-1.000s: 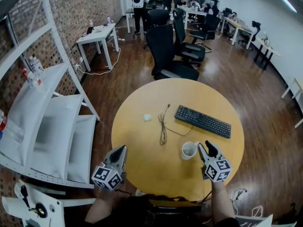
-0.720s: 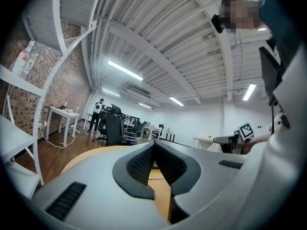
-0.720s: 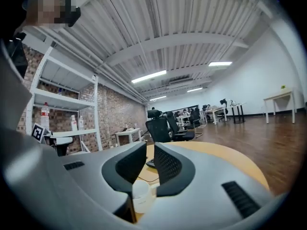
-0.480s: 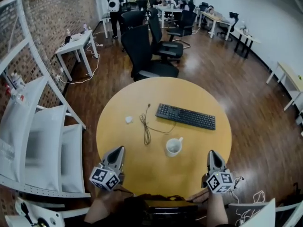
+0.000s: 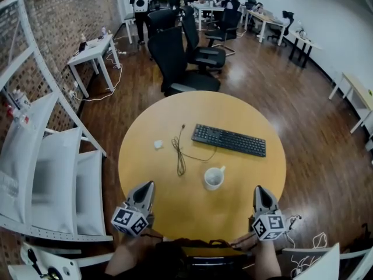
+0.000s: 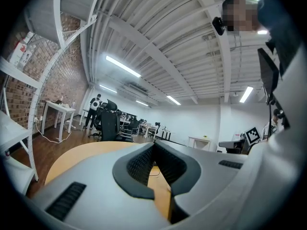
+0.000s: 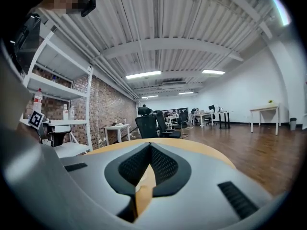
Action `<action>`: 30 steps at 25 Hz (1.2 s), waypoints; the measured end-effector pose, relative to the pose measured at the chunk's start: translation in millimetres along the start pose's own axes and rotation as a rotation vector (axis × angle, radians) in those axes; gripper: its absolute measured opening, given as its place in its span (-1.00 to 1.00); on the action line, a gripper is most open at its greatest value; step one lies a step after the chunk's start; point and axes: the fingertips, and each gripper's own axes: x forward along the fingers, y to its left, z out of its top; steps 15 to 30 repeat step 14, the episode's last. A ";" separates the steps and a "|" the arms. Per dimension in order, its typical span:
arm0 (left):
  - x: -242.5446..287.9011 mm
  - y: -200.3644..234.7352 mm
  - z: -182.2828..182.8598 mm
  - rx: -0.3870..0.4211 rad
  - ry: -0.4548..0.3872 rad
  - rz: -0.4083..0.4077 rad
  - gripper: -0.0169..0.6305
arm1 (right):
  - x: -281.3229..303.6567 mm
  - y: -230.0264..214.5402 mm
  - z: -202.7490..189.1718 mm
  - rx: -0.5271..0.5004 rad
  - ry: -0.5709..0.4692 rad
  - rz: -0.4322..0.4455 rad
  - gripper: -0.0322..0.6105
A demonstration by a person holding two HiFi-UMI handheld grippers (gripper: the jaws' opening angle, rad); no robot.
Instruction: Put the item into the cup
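Cup (image 5: pixel 214 178) stands upright on the round surface (image 5: pixel 145 168), just in front of the keyboard (image 5: pixel 228 140). Small white item (image 5: pixel 158 145) lies left of the cable (image 5: pixel 179 155), well apart from the cup. Left gripper (image 5: pixel 148 186) and right gripper (image 5: pixel 260 190) sit at the near edge. Both sets of jaws are together and empty.

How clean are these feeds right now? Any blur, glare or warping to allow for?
Head view: sharp, fisheye bends the table and shelving, cup clear. Both gripper views: black vignetted corners, bright ceiling lights.
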 end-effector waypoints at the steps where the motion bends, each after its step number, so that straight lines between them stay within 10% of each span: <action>1: -1.4 1.6 -1.4 -0.002 0.005 0.004 -0.97 | 0.3 0.5 -0.3 0.007 -0.001 0.003 -0.87; 30: -2.0 12.1 -4.4 -0.007 0.029 0.010 -0.97 | -9.9 -20.7 -10.2 0.013 0.027 -0.059 -0.87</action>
